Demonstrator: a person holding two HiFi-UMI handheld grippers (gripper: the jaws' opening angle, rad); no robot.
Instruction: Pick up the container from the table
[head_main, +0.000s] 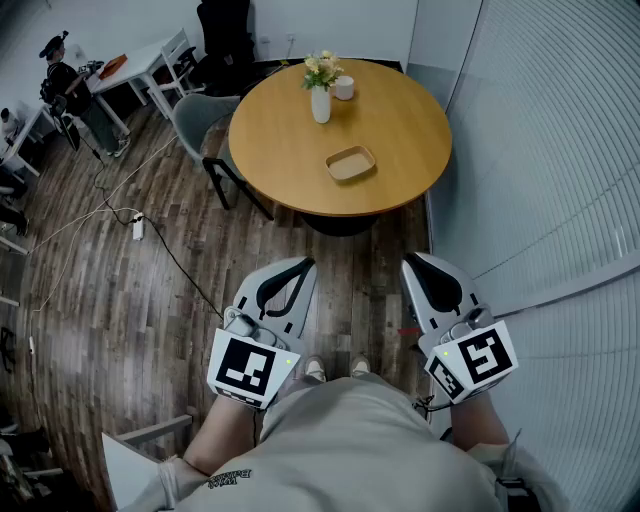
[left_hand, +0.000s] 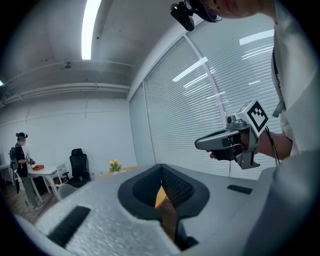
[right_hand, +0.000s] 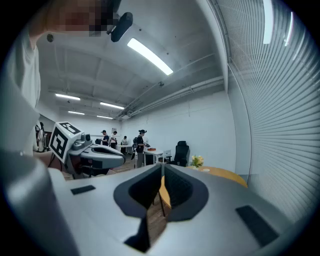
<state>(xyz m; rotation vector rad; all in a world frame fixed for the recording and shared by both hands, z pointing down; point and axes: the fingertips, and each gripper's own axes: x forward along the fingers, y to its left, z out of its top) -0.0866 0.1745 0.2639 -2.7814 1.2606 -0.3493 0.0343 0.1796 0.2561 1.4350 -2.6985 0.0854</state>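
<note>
Progress close to nil, judging by the layout: nothing grasped, nothing lifted. Container (head_main: 350, 163), shallow, tan and tray-like, lying flat and untouched on the round wooden desk (head_main: 280, 150). Sits toward the near right part of that desk, well apart from both grippers. Farther back on the same desk, a white vase of flowers (head_main: 320, 100), with a small white cup (head_main: 344, 88) just beside it on the right, both clear of the container. Left gripper (head_main: 303, 264) and right gripper (head_main: 410, 262) held low and near the body, over the wooden floor (head_main: 130, 300), side by side and pointing toward the desk. Jaws of each together at the tips, with only a hollow behind the tips and nothing caught there, as plain in both gripper views. Leaves, by this reading, the whole job to do: closing the gap to the desk, parting one pair of jaws, taking the container by its rim, raising it. As for writing: none to be seen on container, vase or cup. Black-and-white square markers on the left cube (head_main: 248, 367) and the right cube (head_main: 475, 362), patterns rather than letters. Small dark print on the sleeve (head_main: 228, 478), too small to read.
</note>
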